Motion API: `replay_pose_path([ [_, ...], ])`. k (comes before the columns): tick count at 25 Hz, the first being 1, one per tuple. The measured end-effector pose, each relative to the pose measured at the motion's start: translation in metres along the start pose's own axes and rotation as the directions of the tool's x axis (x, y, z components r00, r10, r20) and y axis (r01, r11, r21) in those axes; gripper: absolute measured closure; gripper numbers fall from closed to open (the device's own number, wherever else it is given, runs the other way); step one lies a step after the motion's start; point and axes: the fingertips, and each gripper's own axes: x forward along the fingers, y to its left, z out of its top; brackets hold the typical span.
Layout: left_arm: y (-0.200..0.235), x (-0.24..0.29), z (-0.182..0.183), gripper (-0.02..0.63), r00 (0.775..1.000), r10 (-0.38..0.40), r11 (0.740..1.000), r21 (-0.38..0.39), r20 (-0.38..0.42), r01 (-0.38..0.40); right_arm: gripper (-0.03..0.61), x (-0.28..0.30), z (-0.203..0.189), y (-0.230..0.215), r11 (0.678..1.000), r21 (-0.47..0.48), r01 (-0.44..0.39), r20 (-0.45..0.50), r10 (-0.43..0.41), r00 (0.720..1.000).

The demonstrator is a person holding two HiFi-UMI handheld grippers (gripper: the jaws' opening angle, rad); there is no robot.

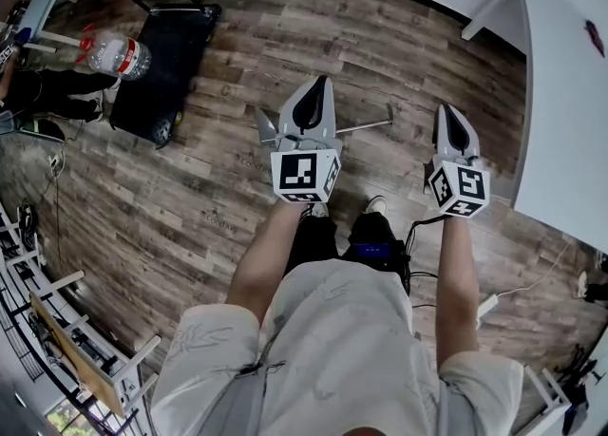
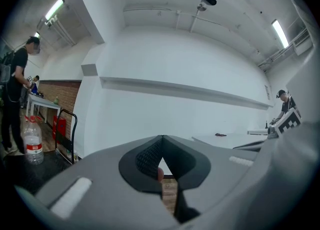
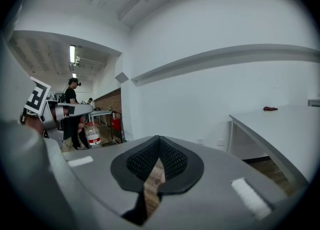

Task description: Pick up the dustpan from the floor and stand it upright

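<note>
Fingers [image 1: 312,109] together, empty; bottle [image 1: 122,56] on cart [image 1: 169,54]

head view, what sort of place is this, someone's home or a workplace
Probably a shared workroom or lab, not a home: a long white table on a plank floor, a black platform cart carrying a large water bottle, and another person standing under ceiling strip lights.

Dustpan [image 1: 266,130] on floor [image 1: 190,206]; cart [image 1: 161,64] left; table [image 1: 560,92] right.
</note>
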Motion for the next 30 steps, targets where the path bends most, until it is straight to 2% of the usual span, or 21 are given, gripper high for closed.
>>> replay_pose_path([
  [2, 0.005, 0.037, -0.067, 0.594, 1.000, 0.000, 1.000, -0.005, 0.002, 0.000, 0.572, 0.043, -0.057, -0.027, 1.000, -0.001, -0.006, 0.000, 0.006, 1.000],
  [5, 0.025, 0.087, -0.202, 0.594, 1.000, -0.013, 1.000, -0.008, 0.005, 0.013, 0.572, 0.119, -0.178, -0.059, 1.000, -0.002, -0.009, 0.002, 0.009, 1.000],
  [8, 0.056, 0.129, -0.364, 0.594, 1.000, -0.025, 1.000, -0.004, 0.005, 0.025, 0.572, 0.197, -0.326, -0.083, 1.000, -0.005, -0.014, 0.003, 0.014, 1.000],
  [17, 0.197, 0.287, -0.866, 0.594, 1.000, -0.013, 1.000, -0.013, 0.004, 0.013, 0.572, 0.482, -0.786, -0.147, 0.999, -0.017, -0.034, -0.030, 0.033, 0.999],
  [25, 0.280, 0.400, -1.357, 0.594, 0.999, 0.016, 1.000, -0.026, 0.039, -0.015, 0.572, 0.700, -1.249, -0.239, 0.997, -0.042, -0.059, -0.037, 0.057, 0.998],
  [30, 0.309, 0.408, -1.686, 0.594, 0.996, 0.019, 1.000, -0.017, 0.083, -0.017, 0.572, 0.780, -1.582, -0.279, 0.997, -0.055, -0.060, -0.035, 0.058, 0.998],
])
